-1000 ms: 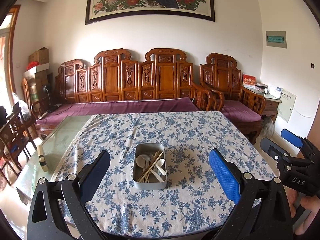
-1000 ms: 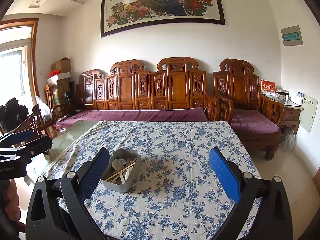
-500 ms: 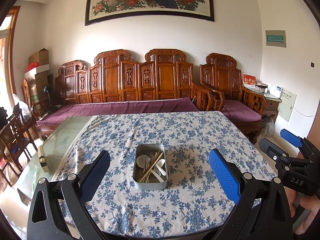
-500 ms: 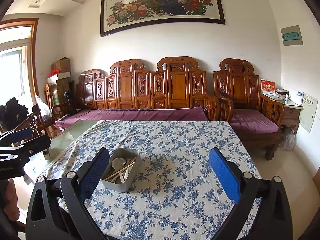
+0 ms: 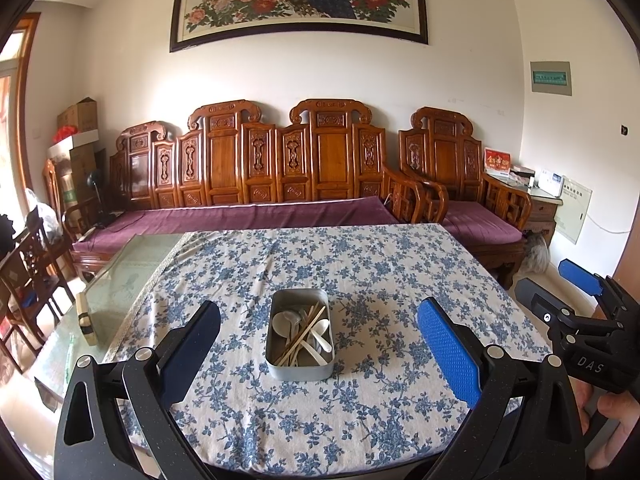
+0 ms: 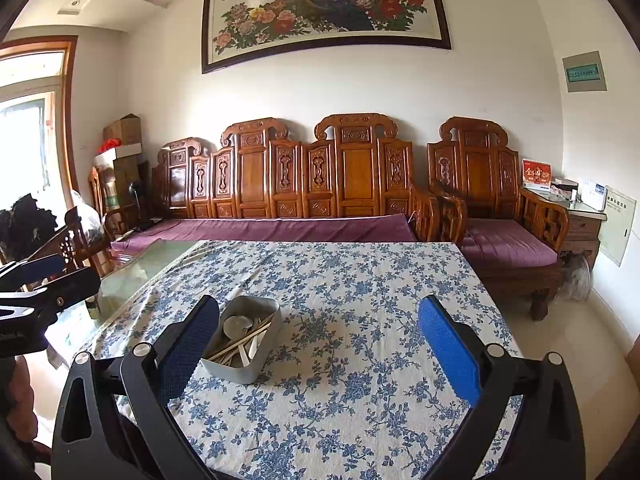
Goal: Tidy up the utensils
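A grey metal tin (image 5: pixel 300 372) (image 6: pixel 244 372) stands on the blue-flowered tablecloth (image 5: pixel 360 272) (image 6: pixel 360 280). It holds white spoons (image 5: pixel 322 328) (image 6: pixel 238 324) and wooden chopsticks (image 5: pixel 304 334) (image 6: pixel 240 344) lying crosswise. My left gripper (image 5: pixel 318 344) is open, held back from the tin with nothing between its fingers. My right gripper (image 6: pixel 318 344) is open too, the tin just inside its left finger in that view. In the left wrist view the right gripper (image 5: pixel 560 286) shows at the right edge, with a hand under it.
A bare glass tabletop (image 5: pixel 116 280) extends left of the cloth, with a small block (image 5: pixel 86 318) on it. A carved wooden sofa (image 5: pixel 256 168) with purple cushions runs behind the table. An armchair (image 6: pixel 500 216) stands at back right, wooden chairs (image 5: pixel 24 276) at left.
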Action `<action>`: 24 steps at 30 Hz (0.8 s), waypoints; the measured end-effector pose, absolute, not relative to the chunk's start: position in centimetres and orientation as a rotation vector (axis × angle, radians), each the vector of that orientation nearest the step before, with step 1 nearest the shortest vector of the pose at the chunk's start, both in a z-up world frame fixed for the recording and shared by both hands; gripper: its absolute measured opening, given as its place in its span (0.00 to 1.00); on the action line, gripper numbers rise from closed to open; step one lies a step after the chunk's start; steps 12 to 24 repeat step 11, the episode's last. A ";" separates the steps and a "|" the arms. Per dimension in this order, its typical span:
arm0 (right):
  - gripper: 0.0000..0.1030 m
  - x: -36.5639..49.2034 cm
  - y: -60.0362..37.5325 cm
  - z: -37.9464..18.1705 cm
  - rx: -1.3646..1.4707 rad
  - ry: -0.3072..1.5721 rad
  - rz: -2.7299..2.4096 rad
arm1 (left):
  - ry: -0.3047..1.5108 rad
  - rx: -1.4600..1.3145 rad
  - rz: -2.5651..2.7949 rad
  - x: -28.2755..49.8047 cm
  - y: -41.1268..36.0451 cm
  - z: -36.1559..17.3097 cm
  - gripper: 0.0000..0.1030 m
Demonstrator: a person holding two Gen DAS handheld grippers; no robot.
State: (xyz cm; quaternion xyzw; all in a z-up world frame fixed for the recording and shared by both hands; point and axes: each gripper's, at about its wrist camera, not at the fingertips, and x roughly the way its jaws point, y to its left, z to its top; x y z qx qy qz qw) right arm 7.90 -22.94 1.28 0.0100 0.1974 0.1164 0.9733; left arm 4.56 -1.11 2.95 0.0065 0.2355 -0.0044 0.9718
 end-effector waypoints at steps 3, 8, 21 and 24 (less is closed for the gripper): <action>0.97 7.8 -22.9 1.3 0.022 0.398 0.236 | 0.476 0.014 -0.009 4.6 -1.1 3.0 0.93; 0.97 7.8 -22.9 1.3 0.021 0.397 0.234 | 0.474 0.014 -0.013 4.5 -1.2 3.2 0.93; 0.97 7.8 -22.8 1.2 0.020 0.397 0.235 | 0.475 0.016 -0.014 4.5 -1.3 3.3 0.93; 0.97 7.8 -22.8 1.2 0.020 0.397 0.235 | 0.475 0.016 -0.014 4.5 -1.3 3.3 0.93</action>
